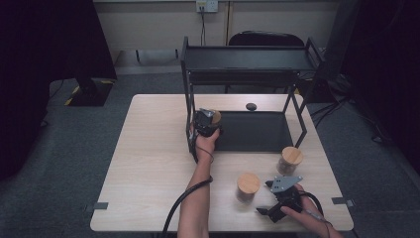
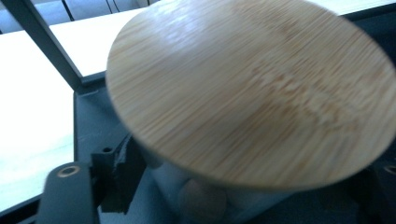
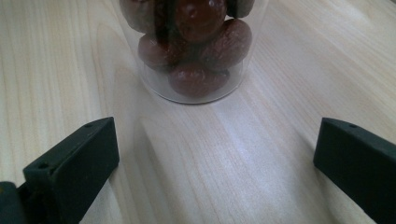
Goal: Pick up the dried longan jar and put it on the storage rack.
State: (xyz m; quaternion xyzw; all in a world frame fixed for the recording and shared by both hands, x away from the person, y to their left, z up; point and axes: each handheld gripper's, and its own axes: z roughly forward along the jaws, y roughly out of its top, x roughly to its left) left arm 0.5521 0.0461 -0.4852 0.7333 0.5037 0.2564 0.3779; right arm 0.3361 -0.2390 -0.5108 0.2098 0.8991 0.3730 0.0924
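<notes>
Pale wood table point(image 1: 148, 163), black two-tier rack point(image 1: 247, 64) at back. Left gripper point(image 1: 206, 122) has a bamboo-lidded jar point(image 2: 252, 93) between its jaws on the rack's lower tray point(image 1: 257, 131), beside the left upright; whether the pads press, cannot tell. Right gripper point(image 1: 277, 201) gapes empty toward the jar of dates point(image 3: 194, 51). Withdraw straight back, clear of the post; table front is free.

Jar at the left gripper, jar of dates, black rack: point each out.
Jar at the left gripper point(image 2: 252, 93), left gripper view, bamboo lid.
Jar of dates point(image 3: 196, 51), right gripper view, glass wall.
Black rack point(image 1: 247, 58), high view, top shelf.
</notes>
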